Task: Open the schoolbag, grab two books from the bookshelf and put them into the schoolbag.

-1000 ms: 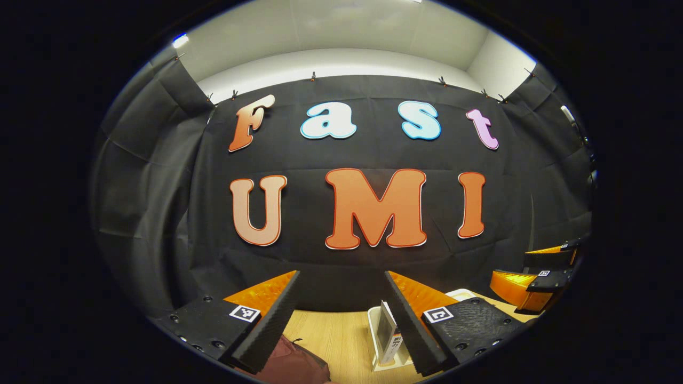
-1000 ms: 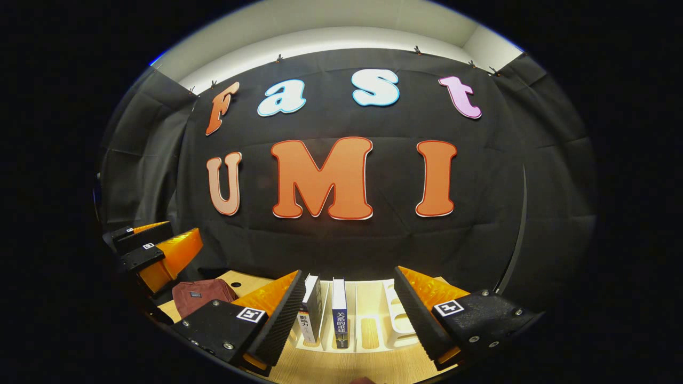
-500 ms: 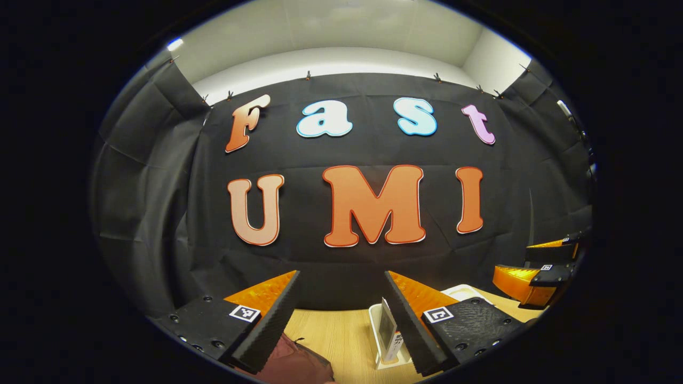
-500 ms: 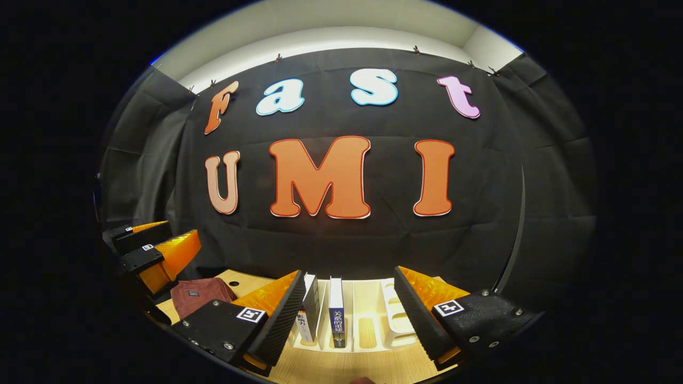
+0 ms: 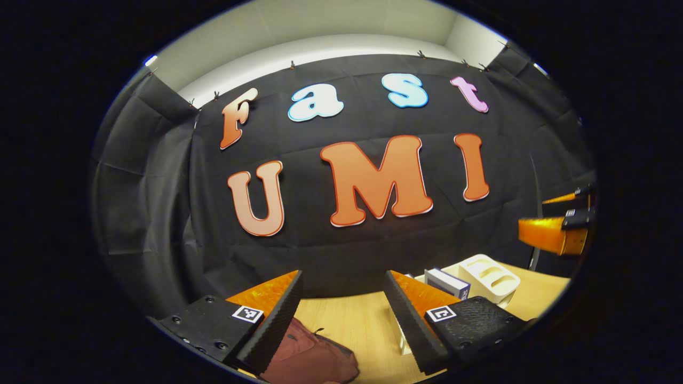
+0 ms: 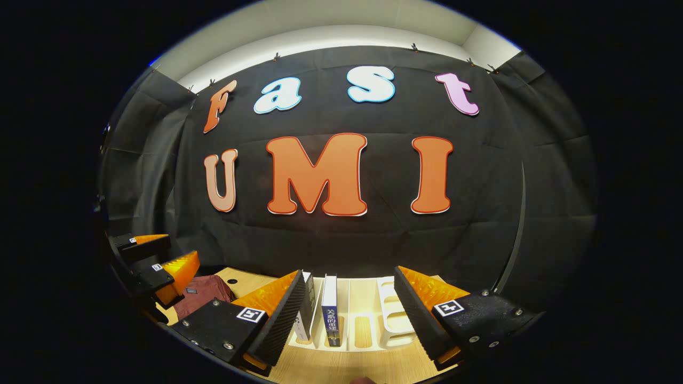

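The maroon schoolbag (image 5: pixel 315 354) lies on the wooden table just below and ahead of my left gripper (image 5: pixel 341 320), which is open and holds nothing. To its right stands the white bookshelf (image 5: pixel 491 272) with a blue book (image 5: pixel 448 282) in it. My right gripper (image 6: pixel 347 314) is open and points at the bookshelf (image 6: pixel 395 320), where a white-spined book (image 6: pixel 304 314) and a blue-spined book (image 6: pixel 330 314) stand upright between its fingers, farther off. The schoolbag (image 6: pixel 205 290) shows at the left, partly hidden by the left gripper (image 6: pixel 155 264). I cannot tell if the bag's zip is open.
The light wooden table (image 5: pixel 539 293) runs up to the black cloth wall. The right gripper (image 5: pixel 555 229) hangs open above the table's right side in the left gripper view. The bookshelf's right-hand slots (image 6: pixel 397 306) hold no books.
The left gripper has tilted and swung so that more of the schoolbag and bookshelf show. The right gripper has crept slightly toward the books. Both stay open.
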A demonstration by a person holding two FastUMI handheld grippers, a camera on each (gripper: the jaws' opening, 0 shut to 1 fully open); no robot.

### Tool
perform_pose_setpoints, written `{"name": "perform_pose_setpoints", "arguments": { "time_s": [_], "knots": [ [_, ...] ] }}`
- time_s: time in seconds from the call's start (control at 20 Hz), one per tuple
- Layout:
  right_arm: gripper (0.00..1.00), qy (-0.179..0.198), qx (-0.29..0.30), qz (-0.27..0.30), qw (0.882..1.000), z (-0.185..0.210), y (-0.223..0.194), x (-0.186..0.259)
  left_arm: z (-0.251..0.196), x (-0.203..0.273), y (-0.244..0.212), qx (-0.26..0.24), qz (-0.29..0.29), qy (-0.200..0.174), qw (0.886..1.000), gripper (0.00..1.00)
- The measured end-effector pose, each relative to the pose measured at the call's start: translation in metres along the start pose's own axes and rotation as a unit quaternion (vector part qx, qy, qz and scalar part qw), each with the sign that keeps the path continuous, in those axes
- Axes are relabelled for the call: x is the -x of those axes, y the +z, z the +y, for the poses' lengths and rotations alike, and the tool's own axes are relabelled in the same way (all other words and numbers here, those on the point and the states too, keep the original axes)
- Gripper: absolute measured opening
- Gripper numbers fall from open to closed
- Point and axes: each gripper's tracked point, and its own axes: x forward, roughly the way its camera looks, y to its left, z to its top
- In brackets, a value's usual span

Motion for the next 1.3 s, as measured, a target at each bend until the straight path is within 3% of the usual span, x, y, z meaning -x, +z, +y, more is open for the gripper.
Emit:
{"name": "perform_pose_setpoints", "arguments": {
  "time_s": [0.3, 0.5, 0.65, 0.75, 1.05, 1.3],
  "knots": [
    [0.98, 0.002, -0.01, 0.017, 1.0, -0.029, -0.018, -0.004, 0.02, 0.013, -0.043, -0.08, 0.08, 0.018, 0.993, 0.96],
    [0.98, -0.003, -0.004, 0.044, 0.999, -0.044, -0.039, -0.007, 0.032, 0.027, -0.073, -0.159, 0.131, 0.001, 0.978, 0.95],
    [0.99, -0.034, 0.001, 0.039, 0.999, -0.053, -0.043, -0.011, 0.036, 0.03, -0.093, -0.194, 0.162, -0.03, 0.967, 0.96],
    [0.99, -0.053, -0.004, 0.052, 0.997, -0.053, -0.053, -0.011, 0.043, 0.037, -0.106, -0.223, 0.185, -0.046, 0.956, 0.96],
    [0.98, -0.056, 0.008, 0.079, 0.995, -0.038, -0.069, -0.02, 0.06, 0.066, -0.139, -0.295, 0.258, -0.083, 0.916, 0.97],
    [0.99, -0.046, 0.016, 0.086, 0.995, -0.025, -0.076, -0.028, 0.076, 0.084, -0.152, -0.337, 0.3, -0.089, 0.888, 0.97]
  ]
}}
